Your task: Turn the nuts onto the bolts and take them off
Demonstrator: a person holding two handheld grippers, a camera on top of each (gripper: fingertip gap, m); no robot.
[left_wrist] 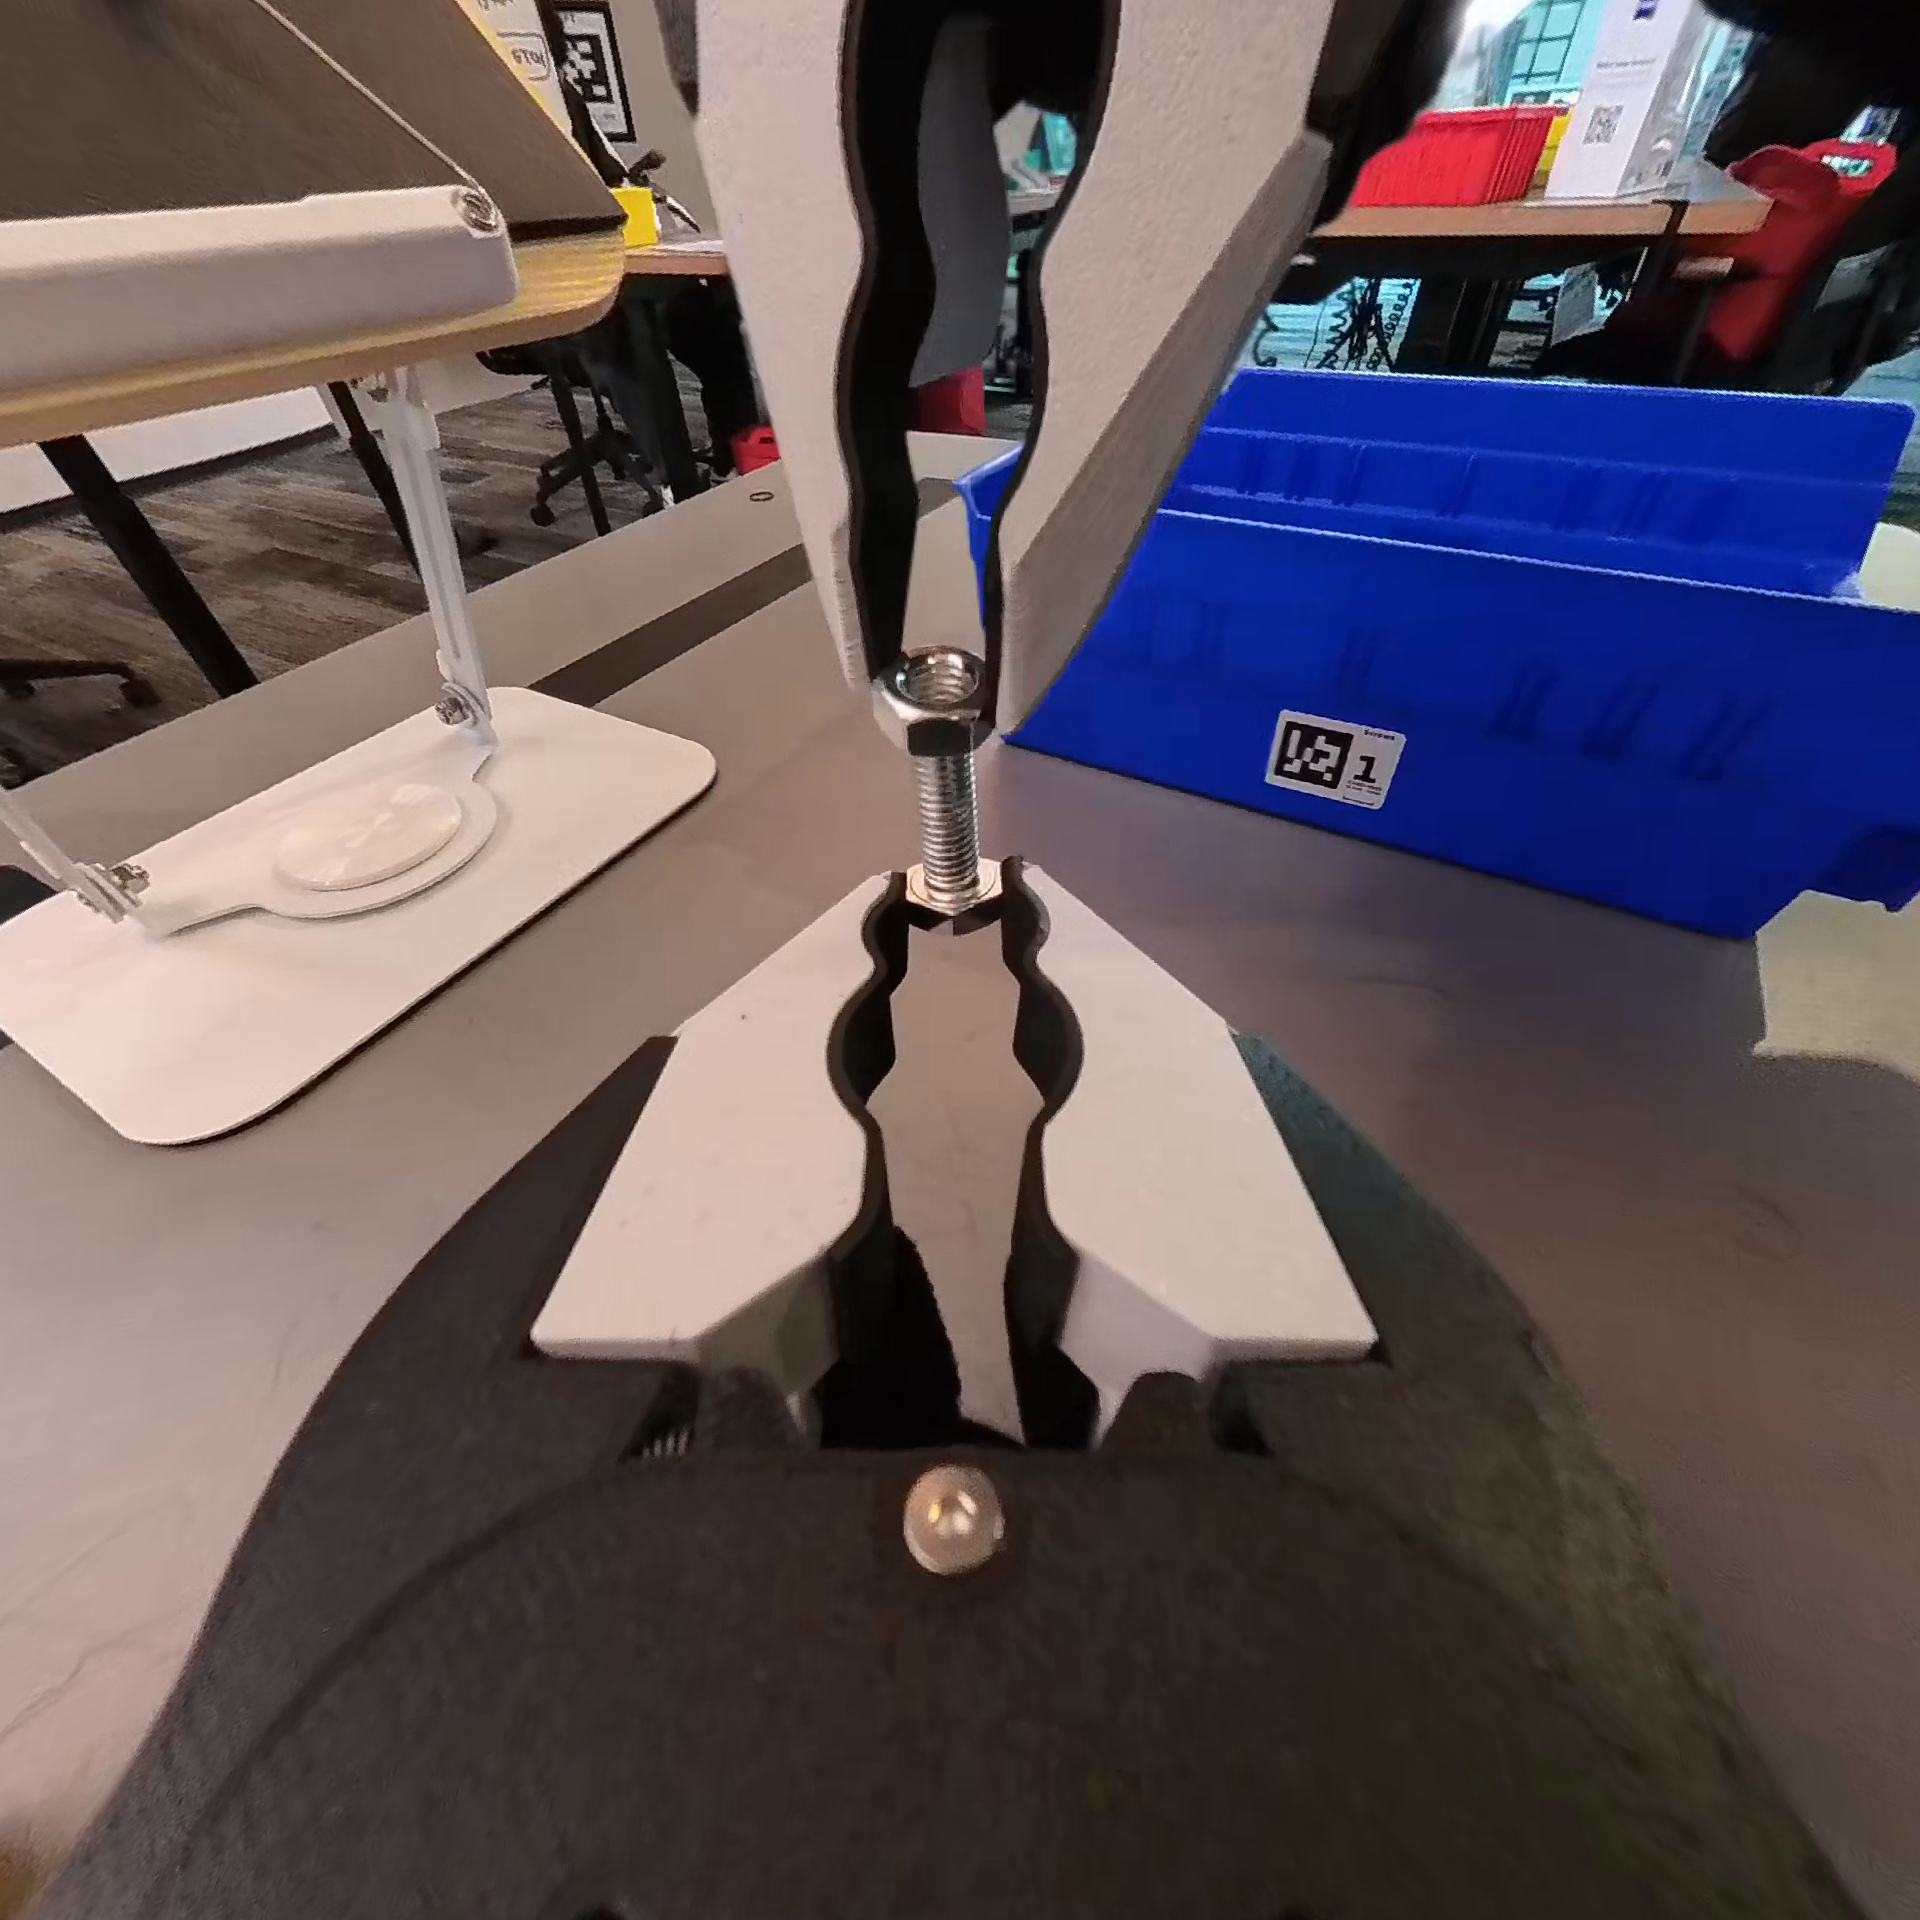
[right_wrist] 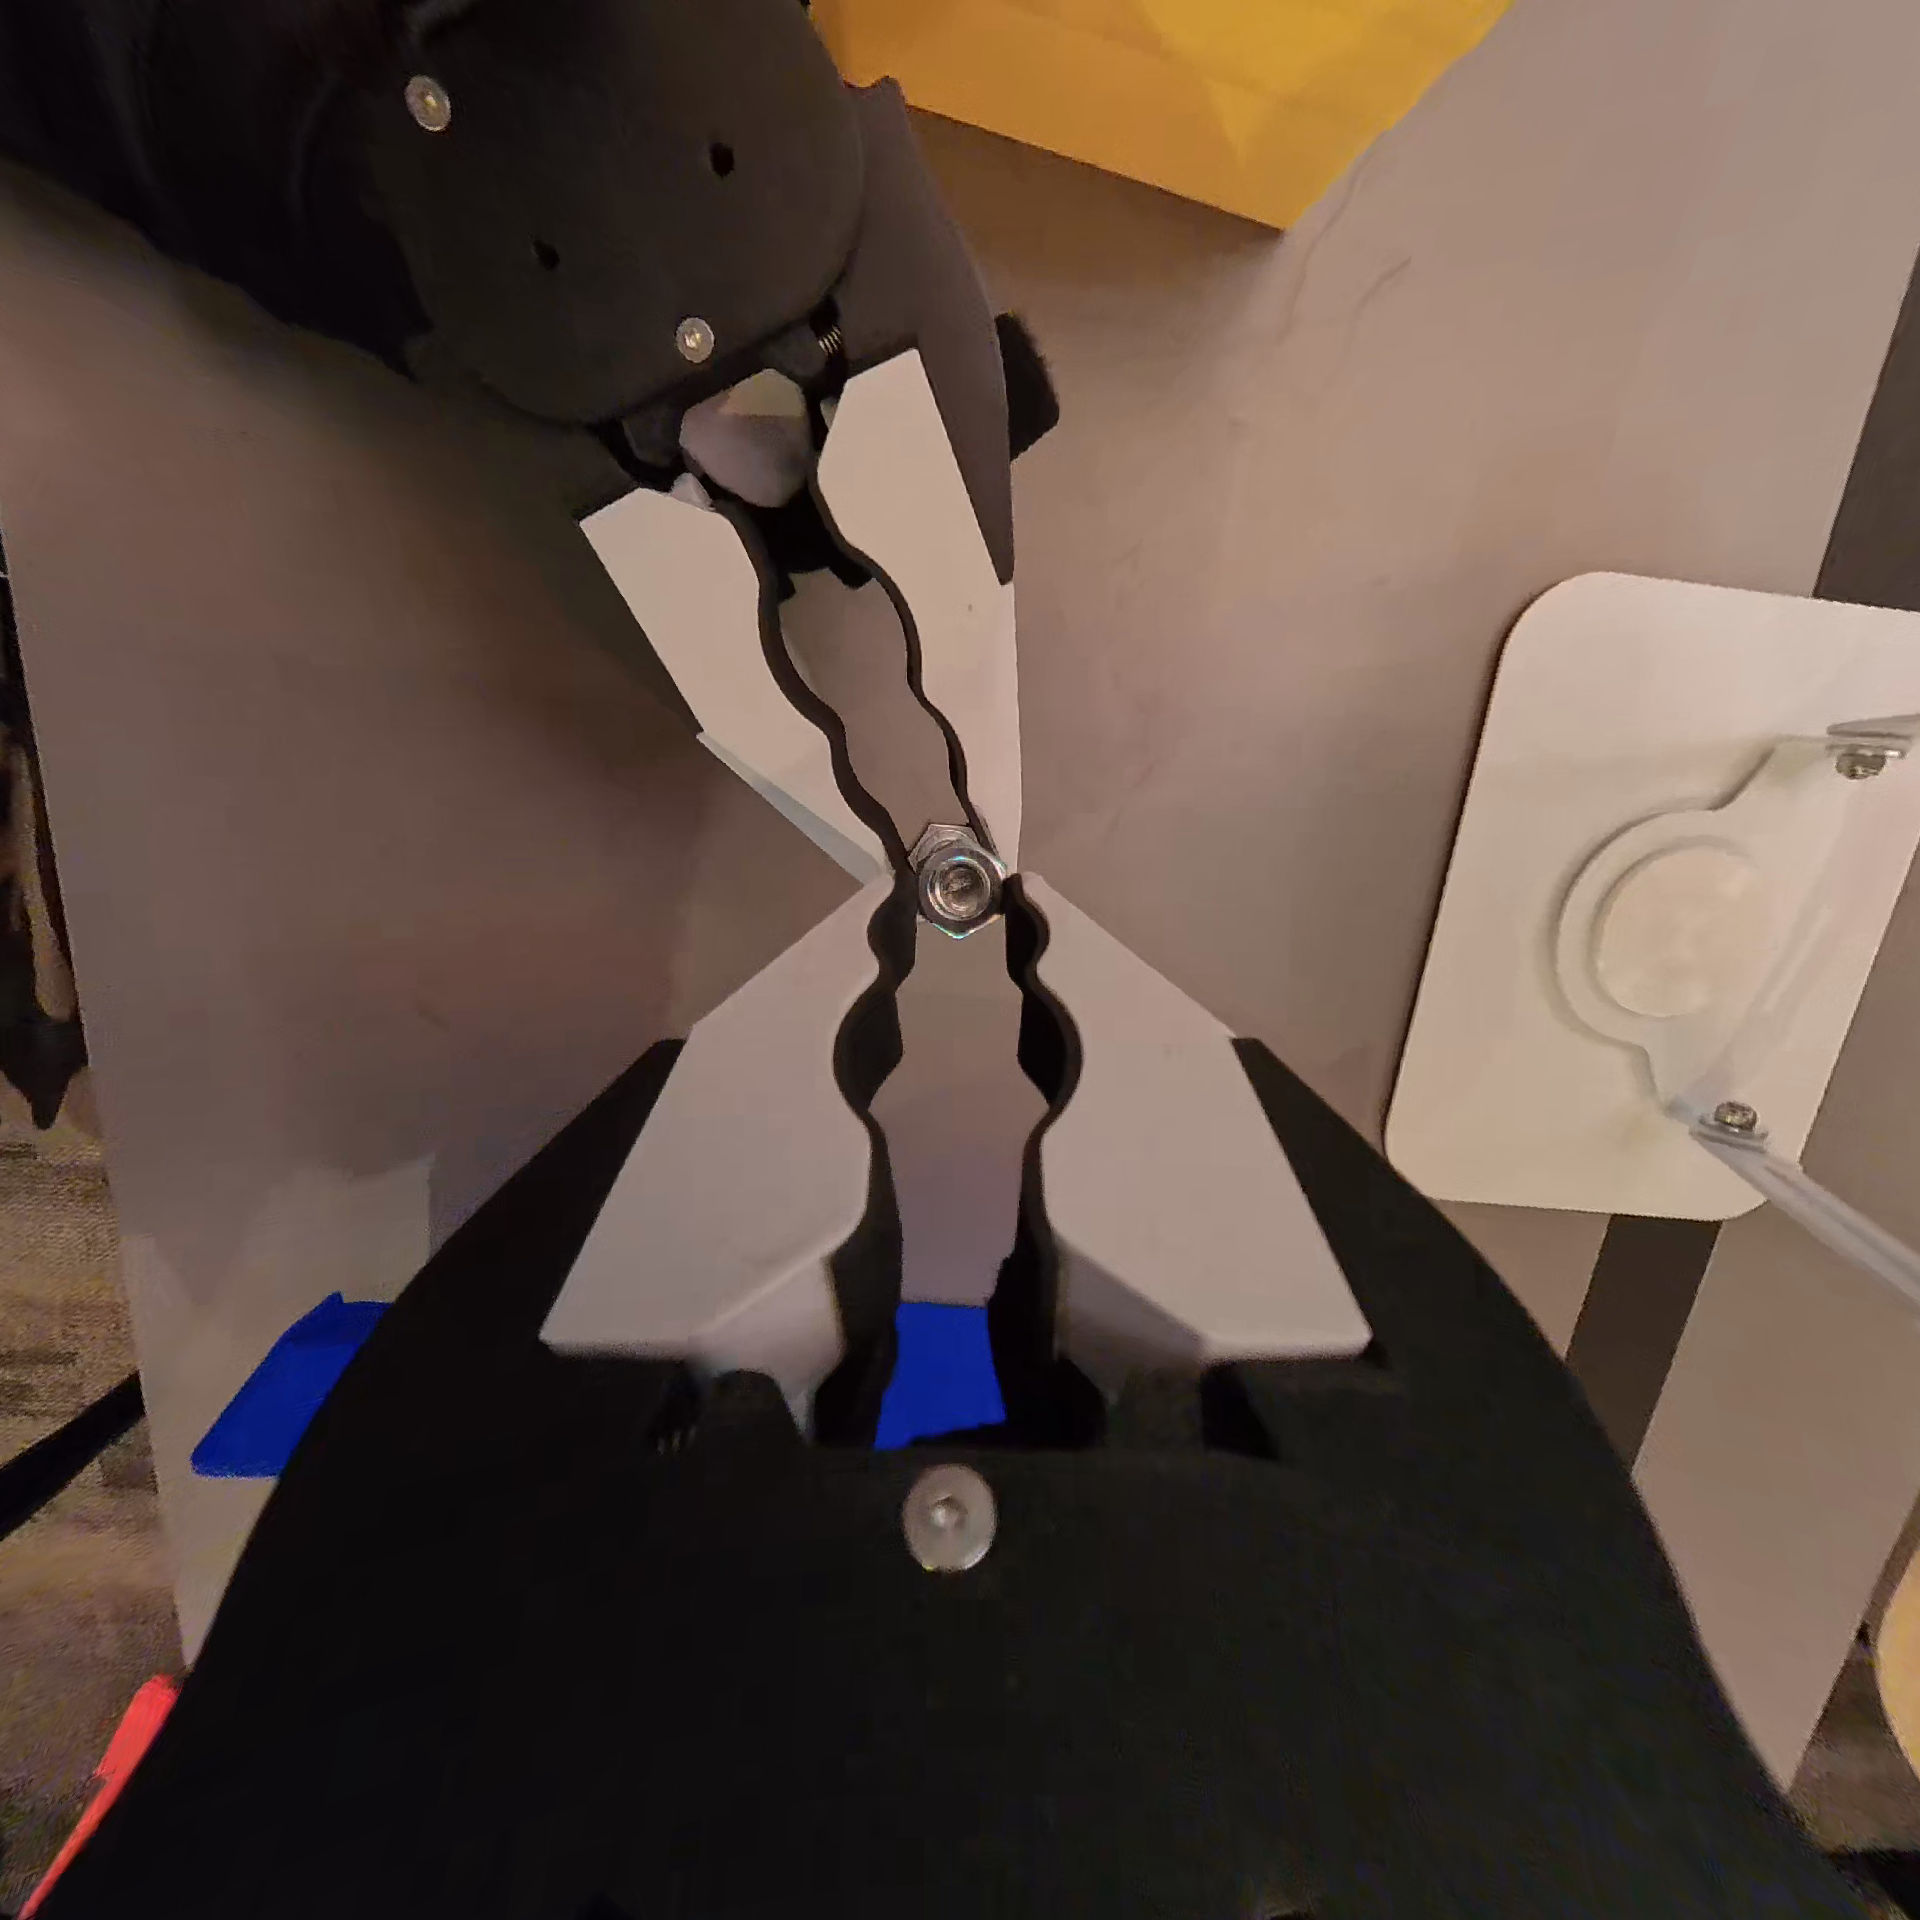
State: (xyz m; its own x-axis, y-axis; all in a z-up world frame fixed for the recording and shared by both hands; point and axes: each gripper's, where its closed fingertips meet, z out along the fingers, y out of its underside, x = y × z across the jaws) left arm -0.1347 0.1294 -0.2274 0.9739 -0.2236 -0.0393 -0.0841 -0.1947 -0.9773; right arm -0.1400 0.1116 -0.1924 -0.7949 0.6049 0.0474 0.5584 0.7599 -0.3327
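Left gripper [left_wrist: 951, 896] clamped on hexagonal head of upright silver threaded bolt [left_wrist: 943, 821]. Right gripper [right_wrist: 958, 902] pinched on shiny steel hex nut [left_wrist: 928, 694] at bolt tip, directly above. Risks judged: cross-threading if nut tilted; nut dropped beside blue plastic bin [left_wrist: 1507, 634] if grip slackened.

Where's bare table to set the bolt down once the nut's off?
Bare grey table lies between the blue bin and the left gripper, also between that gripper and the white stand base. Crowded at the bolt, where the right gripper grips the nut.
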